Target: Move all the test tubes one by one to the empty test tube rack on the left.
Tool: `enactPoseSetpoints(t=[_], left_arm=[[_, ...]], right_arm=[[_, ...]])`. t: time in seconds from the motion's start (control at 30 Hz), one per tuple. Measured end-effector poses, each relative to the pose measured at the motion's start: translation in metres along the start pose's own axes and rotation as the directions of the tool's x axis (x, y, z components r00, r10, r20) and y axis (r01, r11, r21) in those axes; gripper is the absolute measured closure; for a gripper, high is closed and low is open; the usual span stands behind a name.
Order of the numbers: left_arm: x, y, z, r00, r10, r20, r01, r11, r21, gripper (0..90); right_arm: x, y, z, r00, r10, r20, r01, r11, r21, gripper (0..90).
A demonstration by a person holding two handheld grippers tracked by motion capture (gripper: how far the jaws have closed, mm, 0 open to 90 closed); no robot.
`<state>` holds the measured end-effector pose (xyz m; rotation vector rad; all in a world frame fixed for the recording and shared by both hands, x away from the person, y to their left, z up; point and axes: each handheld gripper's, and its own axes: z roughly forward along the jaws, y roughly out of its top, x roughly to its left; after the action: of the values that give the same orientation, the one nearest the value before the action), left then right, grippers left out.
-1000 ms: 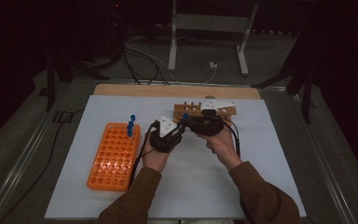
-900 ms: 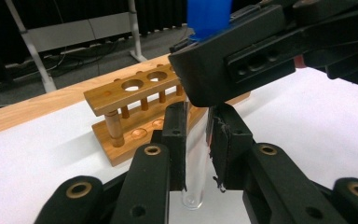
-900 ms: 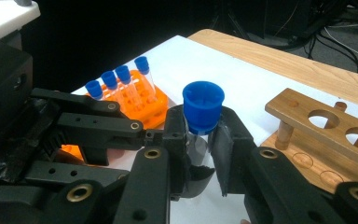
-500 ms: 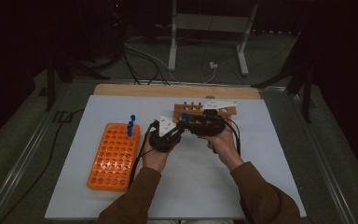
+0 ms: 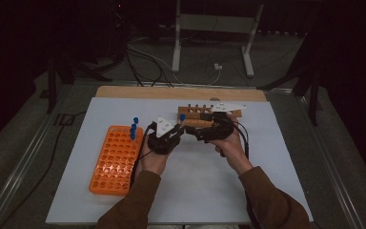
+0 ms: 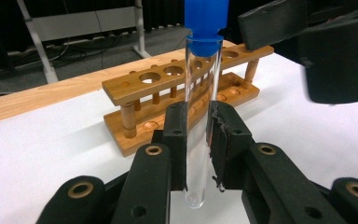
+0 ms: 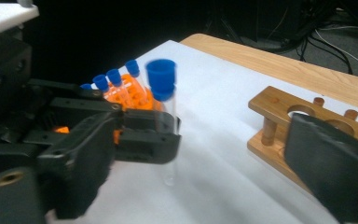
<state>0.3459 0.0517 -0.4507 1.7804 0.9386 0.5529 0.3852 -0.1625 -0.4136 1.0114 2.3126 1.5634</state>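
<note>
My left gripper point(image 6: 198, 140) is shut on a clear test tube point(image 6: 200, 116) with a blue cap, held upright just above the white mat. From above, the left gripper point(image 5: 178, 130) sits mid-table and the cap point(image 5: 182, 117) pokes up beside it. My right gripper point(image 5: 205, 131) faces it from the right. Its jaws have just been opening and now stand wide. In the right gripper view point(image 7: 209, 163) the tube point(image 7: 164, 116) stands between them, untouched. The right gripper point(image 6: 303, 46) looms at the upper right of the left gripper view.
A wooden tube rack point(image 5: 195, 114) with empty holes stands just behind the grippers. An orange tube rack point(image 5: 114, 160) lies at the left, with blue-capped tubes point(image 5: 134, 128) at its far end. The white mat point(image 5: 267, 191) covers the table.
</note>
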Motion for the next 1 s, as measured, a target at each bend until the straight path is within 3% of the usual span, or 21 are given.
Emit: enactPoseSetpoints(t=[0.23, 0.6, 1.0], left_arm=[[0.005, -0.001, -0.008, 0.9998, -0.016, 0.011, 0.016, 0.9998, -0.012, 78.4], [0.012, -0.005, -0.031, 0.9994, -0.02, 0.027, 0.021, 0.999, -0.04, 78.4], [0.032, -0.018, -0.057, 0.999, -0.044, -0.003, 0.044, 0.9985, -0.032, 78.4]], right_arm=[[-0.004, -0.006, -0.003, 0.9999, -0.006, 0.016, 0.006, 1.0, 0.006, 0.0], [-0.01, -0.016, -0.009, 0.9964, -0.033, 0.079, 0.031, 0.999, 0.02, 0.0], [-0.016, -0.025, -0.021, 0.9931, -0.017, 0.116, 0.018, 1.0, -0.008, 0.0]])
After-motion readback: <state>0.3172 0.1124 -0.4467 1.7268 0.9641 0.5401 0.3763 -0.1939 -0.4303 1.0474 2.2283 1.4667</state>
